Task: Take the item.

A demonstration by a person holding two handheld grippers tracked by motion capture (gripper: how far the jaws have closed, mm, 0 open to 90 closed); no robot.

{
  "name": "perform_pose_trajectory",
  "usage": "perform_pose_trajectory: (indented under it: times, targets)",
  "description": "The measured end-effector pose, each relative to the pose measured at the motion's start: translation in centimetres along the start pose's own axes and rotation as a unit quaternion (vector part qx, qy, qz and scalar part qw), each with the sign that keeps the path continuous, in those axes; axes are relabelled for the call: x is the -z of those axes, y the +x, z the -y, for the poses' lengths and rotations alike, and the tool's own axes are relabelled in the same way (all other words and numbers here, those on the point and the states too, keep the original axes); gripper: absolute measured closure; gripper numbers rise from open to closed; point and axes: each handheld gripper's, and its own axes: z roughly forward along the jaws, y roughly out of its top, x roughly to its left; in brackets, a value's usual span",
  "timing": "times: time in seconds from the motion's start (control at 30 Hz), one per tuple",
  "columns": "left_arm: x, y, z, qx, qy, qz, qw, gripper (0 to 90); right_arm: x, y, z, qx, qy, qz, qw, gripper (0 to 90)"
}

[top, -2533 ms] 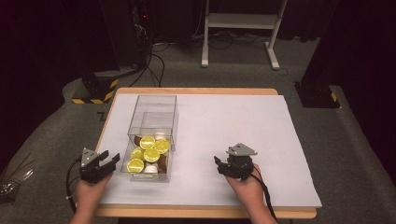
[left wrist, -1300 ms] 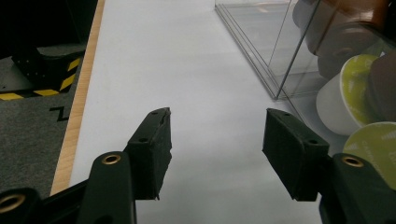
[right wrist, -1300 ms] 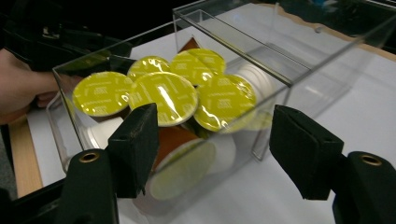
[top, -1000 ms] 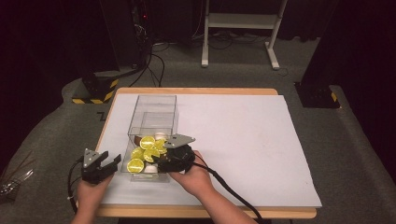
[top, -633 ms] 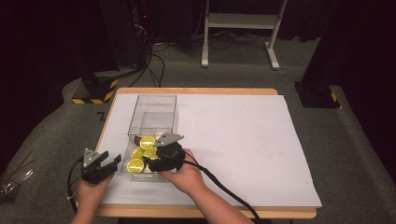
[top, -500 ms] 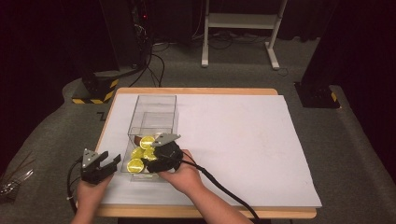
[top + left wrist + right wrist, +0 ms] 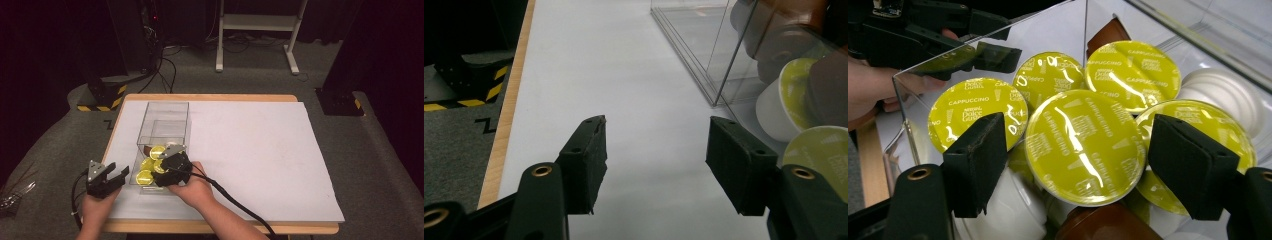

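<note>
Yellow-lidded capsule betw right gripper jaws, lid up.

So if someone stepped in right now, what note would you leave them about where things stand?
Right hand-held gripper: inside the clear box, jaws just opened, straddling a yellow-lidded capsule without pressing it.
Left hand-held gripper: open, nothing between its jaws, beside the box on the white mat.
Capsules: piled in the box's near end.
Done: none is out on the mat.
Left: probably close on that capsule and lift it.
</note>
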Motion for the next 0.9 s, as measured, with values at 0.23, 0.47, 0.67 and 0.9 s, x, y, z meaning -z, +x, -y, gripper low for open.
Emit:
perform_pose_trajectory:
  times: [0.23, 0.47, 0.67, 0.9]
  targets:
    - [-0.2, -0.1, 0.0, -0.001, 0.001, -0.004, 1.0000, 41.6, -0.1, -0.2, 0.1, -0.007, 0.008, -0.012, 0.9999, 26.6]
    - [-0.2, -0.1, 0.1, 0.000, 0.002, -0.005, 1.0000, 41.6, 0.1, -0.3, 0.0, -0.021, 0.002, -0.013, 0.9997, 29.1]
    - [-0.1, -0.1, 0.0, -0.001, 0.002, -0.004, 1.0000, 41.6, 0.1, -0.2, -0.7, -0.012, -0.008, -0.005, 0.9999, 27.3]
    - [-0.1, 0.0, 0.0, 0.001, 0.002, -0.002, 1.0000, 41.6, -0.6, 0.2, -1.2, -0.001, 0.013, 0.009, 0.9999, 27.1]
